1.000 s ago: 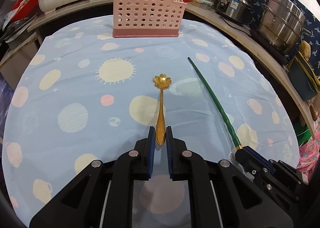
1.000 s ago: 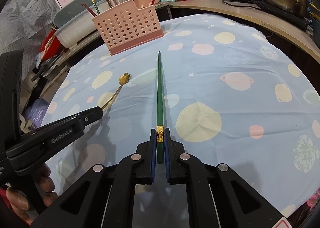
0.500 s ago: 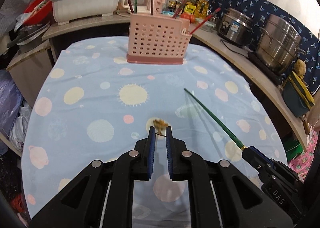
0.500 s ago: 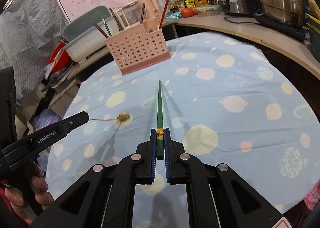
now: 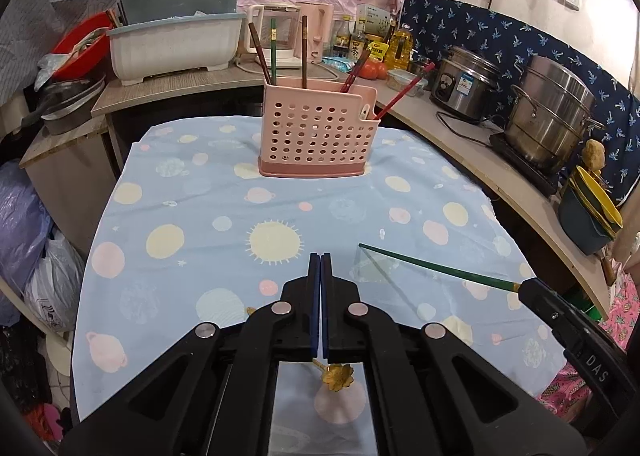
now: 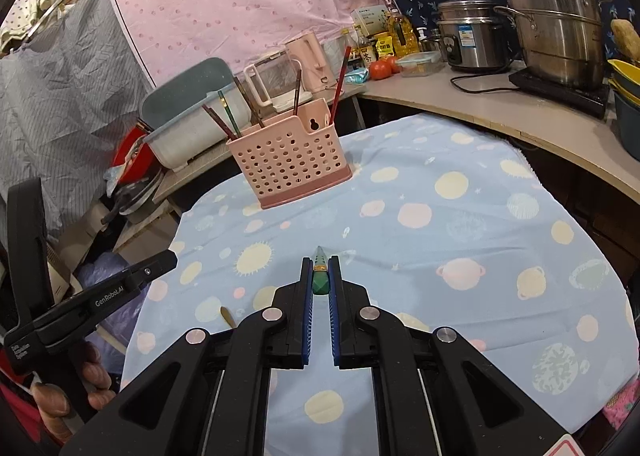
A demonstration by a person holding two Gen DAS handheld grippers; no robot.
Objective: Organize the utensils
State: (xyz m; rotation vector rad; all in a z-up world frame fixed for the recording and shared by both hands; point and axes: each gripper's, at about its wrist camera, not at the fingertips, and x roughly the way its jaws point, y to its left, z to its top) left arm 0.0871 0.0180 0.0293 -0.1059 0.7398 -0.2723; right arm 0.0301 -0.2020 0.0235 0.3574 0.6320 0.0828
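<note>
**Both utensils lifted**

Left hand-held gripper [image 5: 320,258] is clenched on a gold spoon [image 5: 338,376] hanging beneath it. Right hand-held gripper [image 6: 320,262] grasps a green chopstick [image 6: 321,280] above the tabletop [image 6: 460,223], short of the pink basket [image 6: 290,159].

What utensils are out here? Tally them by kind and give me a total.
Chopsticks: 6 (5 standing in the holder, plus the green chopstick in the right gripper)
Gold spoon: 1 (in the left gripper)
Pink holder: 1
Total: 8
</note>
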